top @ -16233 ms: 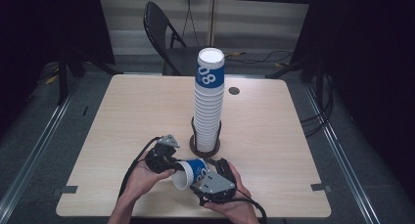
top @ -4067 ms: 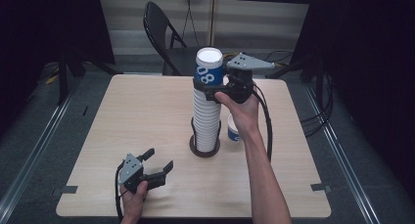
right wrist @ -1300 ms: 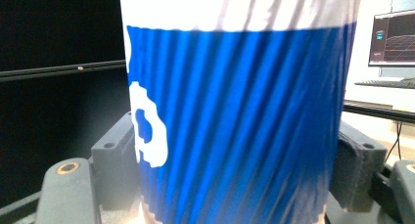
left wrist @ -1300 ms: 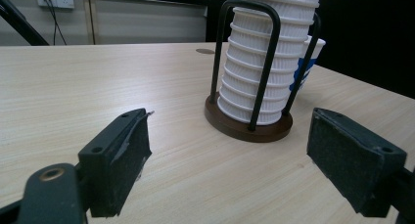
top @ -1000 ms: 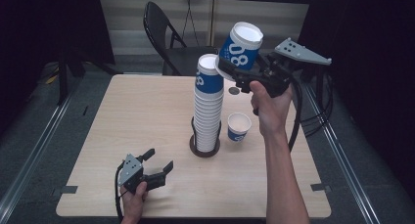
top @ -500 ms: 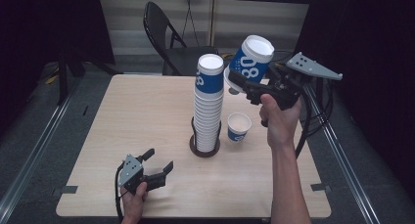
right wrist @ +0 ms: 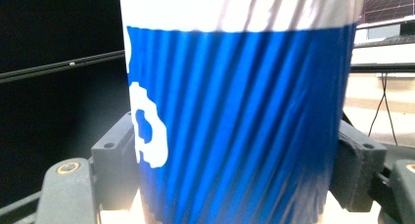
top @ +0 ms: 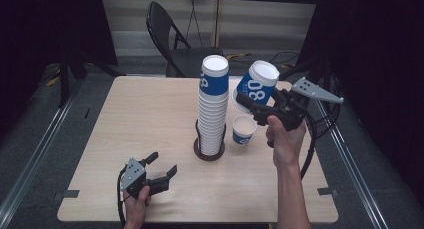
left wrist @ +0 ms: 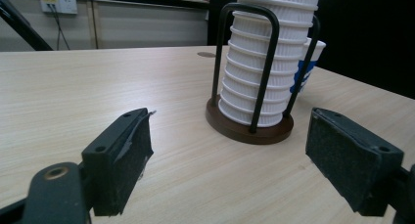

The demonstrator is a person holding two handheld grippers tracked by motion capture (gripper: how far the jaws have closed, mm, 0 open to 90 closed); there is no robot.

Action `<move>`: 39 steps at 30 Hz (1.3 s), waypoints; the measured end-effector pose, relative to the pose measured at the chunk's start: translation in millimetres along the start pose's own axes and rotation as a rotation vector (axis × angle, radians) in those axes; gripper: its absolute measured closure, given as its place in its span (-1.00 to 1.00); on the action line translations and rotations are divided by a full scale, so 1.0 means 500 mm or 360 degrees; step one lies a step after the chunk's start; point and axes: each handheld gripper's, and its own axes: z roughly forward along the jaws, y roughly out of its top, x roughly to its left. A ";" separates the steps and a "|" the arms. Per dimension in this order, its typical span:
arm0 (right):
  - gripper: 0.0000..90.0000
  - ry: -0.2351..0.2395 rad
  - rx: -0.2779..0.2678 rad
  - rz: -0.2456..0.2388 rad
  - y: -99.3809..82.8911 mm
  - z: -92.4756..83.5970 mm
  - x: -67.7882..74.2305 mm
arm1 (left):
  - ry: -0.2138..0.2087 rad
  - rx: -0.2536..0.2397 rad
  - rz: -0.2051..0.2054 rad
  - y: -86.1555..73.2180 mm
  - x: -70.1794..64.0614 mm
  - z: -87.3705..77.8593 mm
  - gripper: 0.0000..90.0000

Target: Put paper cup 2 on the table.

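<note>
Blue-and-white paper cup (top: 256,93) held in the air by right claw (top: 250,103), tilted, mouth up and leaning away from the hand. Cup sits just right of the top of the tall cup stack (top: 213,106), apart from it, and above a single cup (top: 244,130) standing upright on the counter (top: 150,119). In the right gripper view the ribbed blue sleeve (right wrist: 235,121) is clamped between both black pads, one on each side.

Stack stands in a dark round holder (top: 209,151) with wire hoops near counter centre; the single cup is just beside its right.

Left claw (top: 159,168) rests on the counter at the near left edge, jaws spread wide, nothing between them. Left gripper view looks across bare wood toward holder base (left wrist: 249,128).
</note>
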 end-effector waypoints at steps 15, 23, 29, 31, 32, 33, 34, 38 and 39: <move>-0.52 -0.0051 0.0104 0.0079 -0.097 -0.015 -0.001 | -0.0033 0.0067 0.0023 0.003 -0.003 0.005 -0.42; -0.51 -0.0023 0.0193 0.0117 -0.151 -0.002 0.011 | -0.0097 0.0034 0.0040 0.001 -0.013 0.010 -0.35; -0.51 -0.0003 0.0215 0.0174 -0.188 0.005 0.018 | -0.0137 0.0027 0.0052 0.004 -0.030 0.013 -0.27; -0.51 0.0008 0.0218 0.0193 -0.202 0.007 0.020 | -0.0185 0.0021 0.0009 0.008 -0.034 0.012 -0.29; -0.51 -0.0011 0.0234 0.0193 -0.213 0.006 0.020 | -0.0198 0.0024 0.0009 0.015 -0.038 0.009 -0.28; -0.51 -0.0011 0.0234 0.0193 -0.213 0.006 0.020 | -0.0198 0.0024 0.0009 0.015 -0.038 0.009 -0.27; -0.52 -0.0013 0.0246 0.0222 -0.225 0.005 0.018 | -0.0179 -0.0001 0.0037 0.022 -0.041 0.005 -0.29; -0.51 -0.0015 0.0276 0.0249 -0.247 0.006 0.022 | -0.0217 -0.0027 0.0032 0.029 -0.047 0.006 -0.28; -0.51 -0.0010 0.0280 0.0253 -0.252 0.007 0.024 | -0.0224 -0.0037 0.0030 0.029 -0.049 0.007 -0.27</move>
